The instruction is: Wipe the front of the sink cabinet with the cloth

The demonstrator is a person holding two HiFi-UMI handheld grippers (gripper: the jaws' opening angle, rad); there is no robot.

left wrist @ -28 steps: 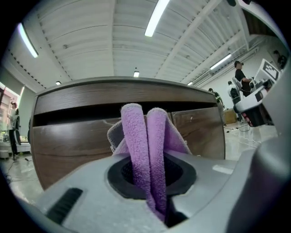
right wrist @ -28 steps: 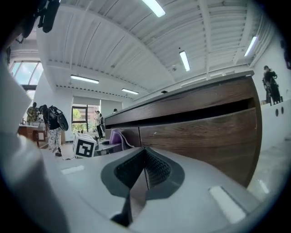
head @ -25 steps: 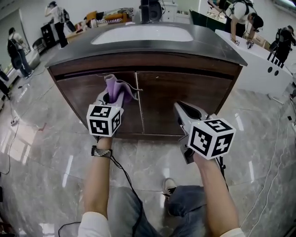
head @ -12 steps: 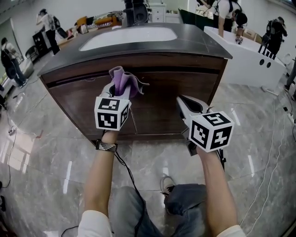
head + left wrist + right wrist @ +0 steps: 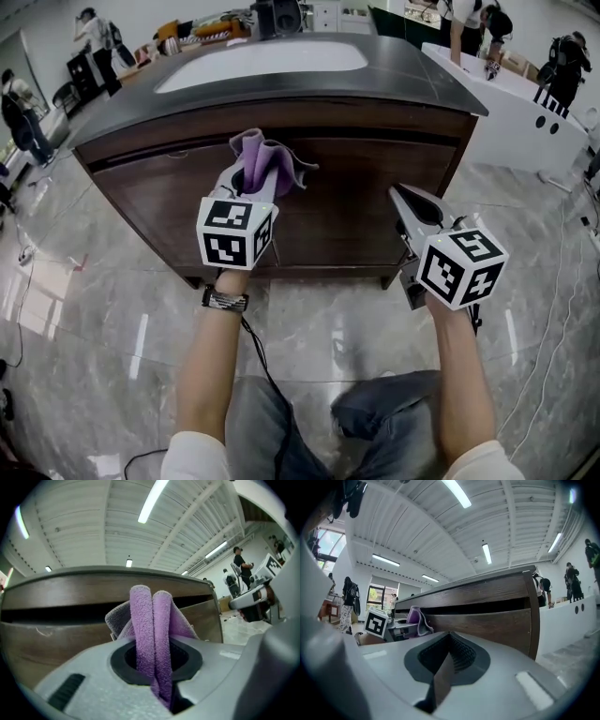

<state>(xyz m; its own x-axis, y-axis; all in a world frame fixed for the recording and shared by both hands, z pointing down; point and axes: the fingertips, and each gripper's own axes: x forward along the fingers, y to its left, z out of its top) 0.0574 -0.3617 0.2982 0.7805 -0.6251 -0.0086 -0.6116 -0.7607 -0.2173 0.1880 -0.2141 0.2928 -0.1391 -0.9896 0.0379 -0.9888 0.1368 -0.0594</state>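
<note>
A dark wooden sink cabinet [image 5: 347, 202] with two front doors stands before me under a dark counter with a white basin [image 5: 262, 58]. My left gripper [image 5: 248, 173] is shut on a purple cloth [image 5: 267, 161], which bunches out of the jaws against the upper part of the cabinet front. In the left gripper view the cloth [image 5: 152, 634] stands folded between the jaws, with the cabinet [image 5: 56, 634] right behind it. My right gripper [image 5: 405, 199] is shut and holds nothing, close to the right door. The right gripper view shows the cabinet [image 5: 487, 616] and the cloth [image 5: 416, 618] at its left.
Grey marble floor [image 5: 94, 337] surrounds the cabinet. A white table [image 5: 525, 112] stands at the right with people beside it. More people stand at the far left [image 5: 23, 112]. A cable [image 5: 258, 361] trails from my left arm past my knees.
The cloth and left gripper have moved rightwards and slightly up along the cabinet front. The right gripper has shifted right. My view has swung a little.
</note>
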